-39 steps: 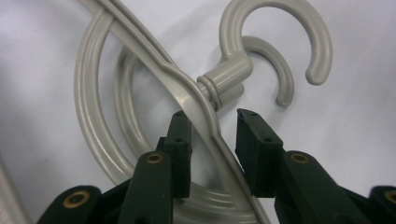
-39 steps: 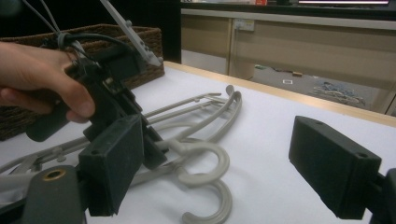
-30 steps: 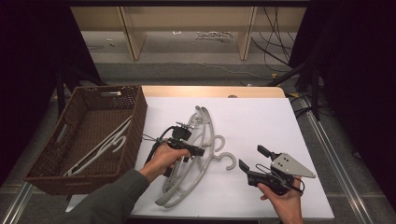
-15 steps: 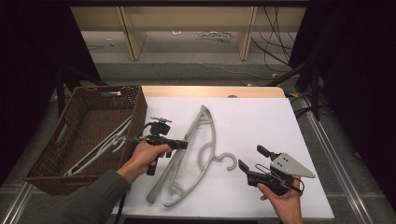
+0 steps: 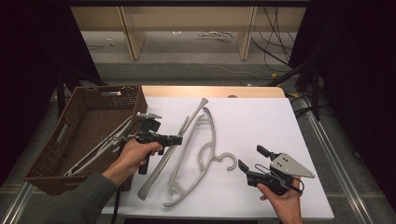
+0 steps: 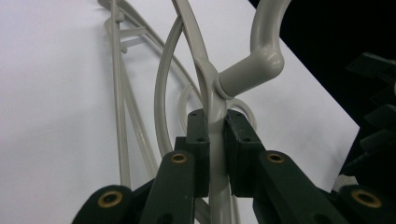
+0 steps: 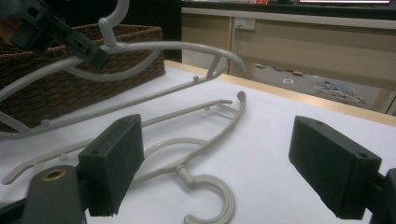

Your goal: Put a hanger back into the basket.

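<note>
From the high view I note my left hand-held gripper (image 5: 179,139) clenched on a grey hanger (image 5: 164,161), gripping it at the neck where the hook joins the body; the left gripper view confirms it, both pads (image 6: 198,140) pressed flat against the hanger's (image 6: 215,100) stem just below the hook. The jaws have just been closing, with that stem between them. This held hanger sits tilted, one end toward 1 o'clock near the bench's (image 5: 261,121) far edge, the other toward 7 o'clock near the front edge; I cannot tell whether that low end touches the sheet. A second hanger (image 5: 201,154) lies flat on the white bench just to the 3 o'clock side of the held one, its hook (image 5: 227,161) pointing toward 3 o'clock. A wicker basket (image 5: 51,154) stands at 9 o'clock of the left gripper, touching the bench's left edge, with more hangers (image 5: 100,144) lying inside it. My right hand-held gripper (image 5: 250,158) rests at 4 o'clock on the bench, released, jaws spread wide with nothing between them; the right gripper view shows the flat hanger's hook (image 7: 212,196) ahead of its open pads (image 7: 114,163), apart from them.
</note>
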Available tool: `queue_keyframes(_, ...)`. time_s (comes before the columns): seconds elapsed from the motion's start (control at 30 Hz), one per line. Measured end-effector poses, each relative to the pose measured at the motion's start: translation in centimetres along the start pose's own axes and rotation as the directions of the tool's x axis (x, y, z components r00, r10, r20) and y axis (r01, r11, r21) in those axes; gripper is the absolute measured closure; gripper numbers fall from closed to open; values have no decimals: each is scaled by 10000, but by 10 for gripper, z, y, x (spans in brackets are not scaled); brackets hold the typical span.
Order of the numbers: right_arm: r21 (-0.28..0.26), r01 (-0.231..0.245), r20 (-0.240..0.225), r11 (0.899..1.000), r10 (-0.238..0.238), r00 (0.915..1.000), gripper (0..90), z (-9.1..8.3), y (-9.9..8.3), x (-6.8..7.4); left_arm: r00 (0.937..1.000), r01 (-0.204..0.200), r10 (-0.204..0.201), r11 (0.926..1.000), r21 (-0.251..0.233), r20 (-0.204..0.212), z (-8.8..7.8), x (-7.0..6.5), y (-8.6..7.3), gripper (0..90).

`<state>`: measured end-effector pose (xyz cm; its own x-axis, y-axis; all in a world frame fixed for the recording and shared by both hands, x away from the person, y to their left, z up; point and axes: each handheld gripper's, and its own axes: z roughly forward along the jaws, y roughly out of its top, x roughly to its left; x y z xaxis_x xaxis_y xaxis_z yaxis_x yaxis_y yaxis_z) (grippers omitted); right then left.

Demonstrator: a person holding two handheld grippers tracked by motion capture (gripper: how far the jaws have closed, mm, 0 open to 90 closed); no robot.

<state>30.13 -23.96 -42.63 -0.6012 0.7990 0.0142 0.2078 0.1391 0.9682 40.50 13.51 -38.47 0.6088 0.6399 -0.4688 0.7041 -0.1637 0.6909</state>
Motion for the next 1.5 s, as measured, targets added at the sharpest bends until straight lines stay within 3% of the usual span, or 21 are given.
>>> queue_keyframes(0.57, 26, -21, 3, 10000, 21, 10000, 189, 0, 0, 0, 9968, -687, 715, 9948, -750, 359, -49, -25, 11, 809)
queue_keyframes(0.83, 49, 37, 27, 10000, -37, 10000, 190, 0, 0, 1, 9932, -1128, 1153, 9871, -1132, 152, -78, -36, 18, 808)
queue_keyframes(1.07, 59, 15, 4, 10000, -15, 10000, 189, 0, 0, 1, 9902, -1392, 1363, 9801, -1414, -299, -98, -32, 22, 808)
queue_keyframes(1.33, 78, 9, 20, 10000, -9, 10000, 190, 0, 0, 1, 9900, -1315, 1231, 9821, -1350, -689, -110, -16, 24, 809)
queue_keyframes(1.37, 34, 9, 11, 10000, -9, 10000, 190, 0, -1, 1, 9894, -1349, 1262, 9819, -1332, -720, -112, -15, 26, 808)
queue_keyframes(1.4, 41, 8, 41, 10000, -8, 10000, 190, 0, 0, 1, 9835, -1686, 1568, 9754, -1418, -904, -114, -12, 28, 808)
queue_keyframes(1.5, 58, 15, 8, 10000, -15, 10000, 189, 0, 0, 1, 9848, -1595, 1478, 9775, -1378, -912, -121, -11, 32, 808)
